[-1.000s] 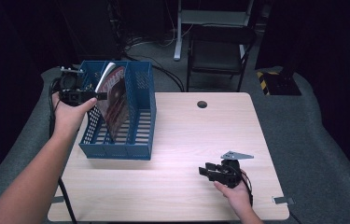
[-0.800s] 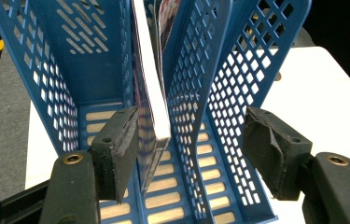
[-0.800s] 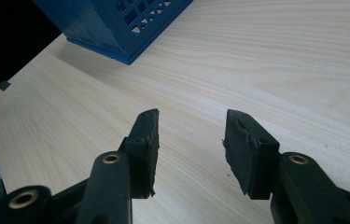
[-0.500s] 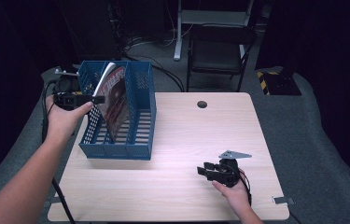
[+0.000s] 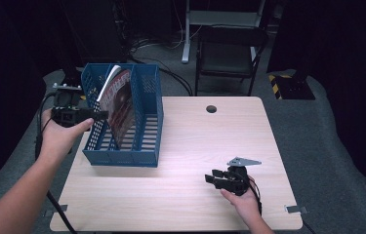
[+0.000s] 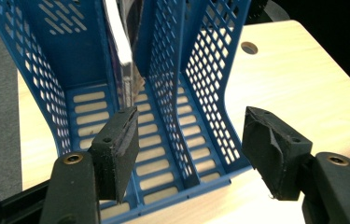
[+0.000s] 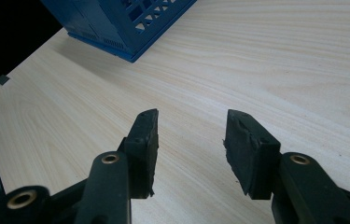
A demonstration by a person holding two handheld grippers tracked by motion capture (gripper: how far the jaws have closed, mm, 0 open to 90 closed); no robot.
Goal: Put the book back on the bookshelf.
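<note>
Magazine (image 5: 120, 105) upright in blue rack (image 5: 144, 146) on table (image 5: 195, 146).

I see a bright blue perforated plastic file rack (image 5: 141, 122) at the far left, its walls a lattice of small holes and its floor slotted, holding a glossy dark red and black magazine (image 5: 122, 105) with a white page edge. It stands on a pale wood-grain rectangular tabletop (image 5: 195, 146) with a dark round hole far off. My black left gripper (image 6: 189, 149) and black right gripper (image 7: 191, 149) both wear matte black pads, and grey floor surrounds the table.
</note>
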